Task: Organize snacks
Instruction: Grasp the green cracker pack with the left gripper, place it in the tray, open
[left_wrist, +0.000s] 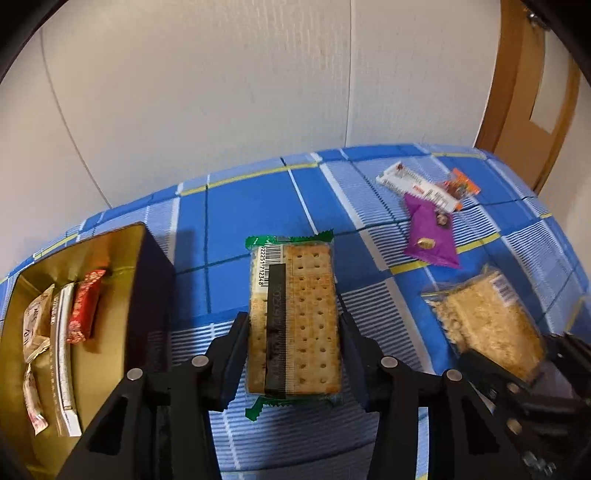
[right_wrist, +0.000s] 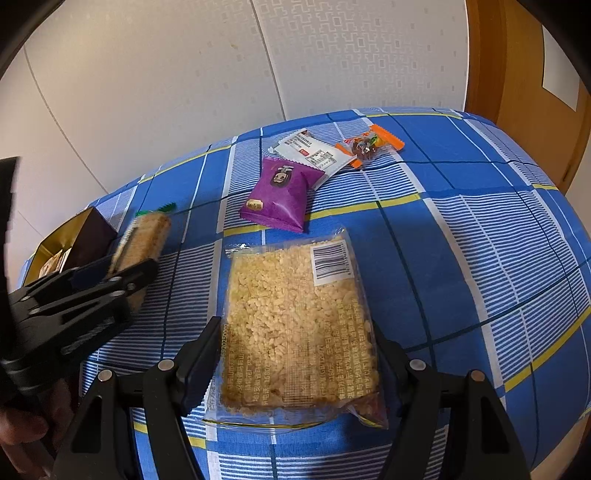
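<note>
My left gripper (left_wrist: 293, 325) is shut on a cracker pack (left_wrist: 295, 317) with green wrapper ends and holds it above the blue checked cloth, just right of a gold-lined box (left_wrist: 122, 258) with several snacks inside. My right gripper (right_wrist: 295, 343) is shut on a clear rice crisp pack (right_wrist: 295, 325), which also shows in the left wrist view (left_wrist: 487, 325). The left gripper with the cracker pack (right_wrist: 142, 240) shows at the left of the right wrist view, next to the box (right_wrist: 88, 232).
A purple snack bag (right_wrist: 280, 195), a white wrapper (right_wrist: 314, 153) and an orange candy pack (right_wrist: 369, 146) lie at the far side of the blue checked tablecloth (right_wrist: 480, 221). A white wall stands behind and a wooden door (left_wrist: 535, 110) at right.
</note>
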